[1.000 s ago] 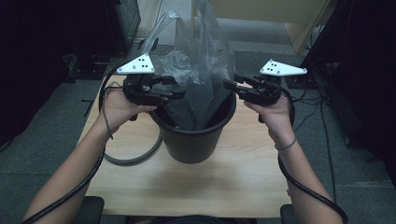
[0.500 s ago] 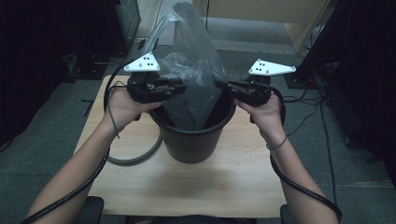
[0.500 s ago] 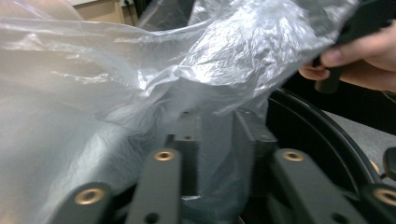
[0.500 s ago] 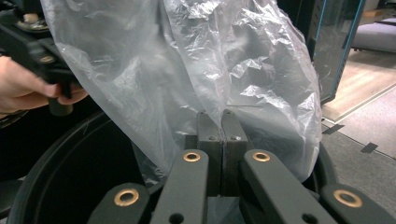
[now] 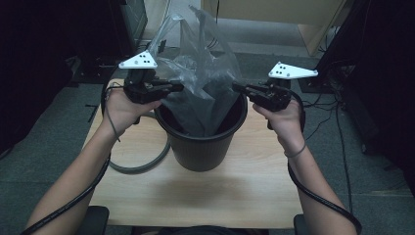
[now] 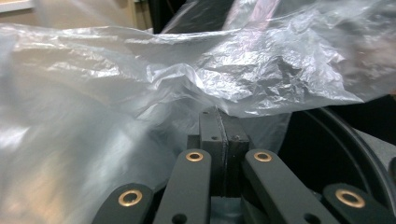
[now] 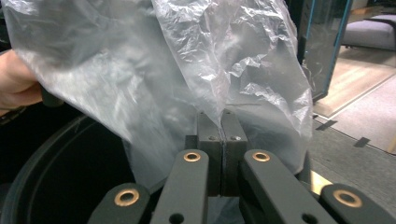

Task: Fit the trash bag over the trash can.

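One crinkled translucent plastic bag (image 5: 203,83).

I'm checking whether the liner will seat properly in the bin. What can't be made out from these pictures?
- Bottom of the black bin: high view, hidden by the clear plastic bag.
- Bag's mouth edge: all views, lost in crumpled folds.
- Film between the left claw pads: left gripper view, covered by overhanging plastic.
- Bin's far rim: right gripper view, behind the bag.
- Table near edge: high view, cut off by the frame.

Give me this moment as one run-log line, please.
stage: lining bin | left gripper: just closed, shut on plastic bag | right gripper: shut on plastic bag | black bin: on table, bag partly inside
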`<state>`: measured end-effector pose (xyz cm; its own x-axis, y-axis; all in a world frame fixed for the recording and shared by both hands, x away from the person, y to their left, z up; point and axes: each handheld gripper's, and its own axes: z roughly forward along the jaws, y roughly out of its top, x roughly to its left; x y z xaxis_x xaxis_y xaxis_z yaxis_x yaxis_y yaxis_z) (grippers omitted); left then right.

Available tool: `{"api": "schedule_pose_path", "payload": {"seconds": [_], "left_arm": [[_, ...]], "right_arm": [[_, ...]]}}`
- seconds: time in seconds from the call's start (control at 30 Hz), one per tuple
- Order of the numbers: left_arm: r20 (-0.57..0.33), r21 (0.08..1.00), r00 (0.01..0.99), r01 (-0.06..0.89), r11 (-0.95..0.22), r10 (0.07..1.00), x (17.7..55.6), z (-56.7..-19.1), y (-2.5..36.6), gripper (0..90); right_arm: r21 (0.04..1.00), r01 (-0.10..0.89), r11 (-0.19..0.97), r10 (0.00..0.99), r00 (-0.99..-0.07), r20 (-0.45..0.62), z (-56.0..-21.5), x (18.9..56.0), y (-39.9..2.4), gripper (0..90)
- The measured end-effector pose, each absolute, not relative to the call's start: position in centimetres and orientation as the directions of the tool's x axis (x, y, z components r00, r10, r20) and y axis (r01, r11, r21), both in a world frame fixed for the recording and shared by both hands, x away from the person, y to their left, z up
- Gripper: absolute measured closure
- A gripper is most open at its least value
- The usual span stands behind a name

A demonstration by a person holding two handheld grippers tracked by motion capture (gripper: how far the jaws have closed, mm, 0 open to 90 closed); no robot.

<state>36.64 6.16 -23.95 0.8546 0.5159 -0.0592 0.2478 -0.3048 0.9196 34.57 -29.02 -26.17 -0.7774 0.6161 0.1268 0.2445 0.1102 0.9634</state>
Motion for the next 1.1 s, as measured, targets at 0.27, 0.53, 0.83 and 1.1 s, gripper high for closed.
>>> {"api": "schedule_pose_path", "payload": {"seconds": [0.27, 0.53, 0.83, 1.1], "left_arm": [[-0.091, 0.927, 0.809, 0.283, -0.248, 0.581, 37.3, -24.0, 10.2, 90.0], [-0.079, 0.928, 0.787, 0.282, -0.242, 0.612, 37.1, -23.6, 12.1, 90.0], [-0.091, 0.924, 0.769, 0.302, -0.233, 0.633, 37.0, -24.2, 14.1, 90.0], [-0.138, 0.921, 0.792, 0.323, -0.216, 0.595, 35.9, -25.1, 14.7, 90.0]], "right_arm": [[0.96, 0.258, 0.105, 0.656, -0.744, 0.128, -26.2, 34.5, -31.5, 90.0], [0.956, 0.272, 0.114, 0.667, -0.734, 0.129, -26.5, 34.4, -32.5, 90.0], [0.951, 0.28, 0.13, 0.683, -0.72, 0.118, -26.8, 34.0, -33.9, 90.0], [0.946, 0.279, 0.163, 0.663, -0.742, 0.104, -27.1, 32.4, -34.3, 90.0]]}}
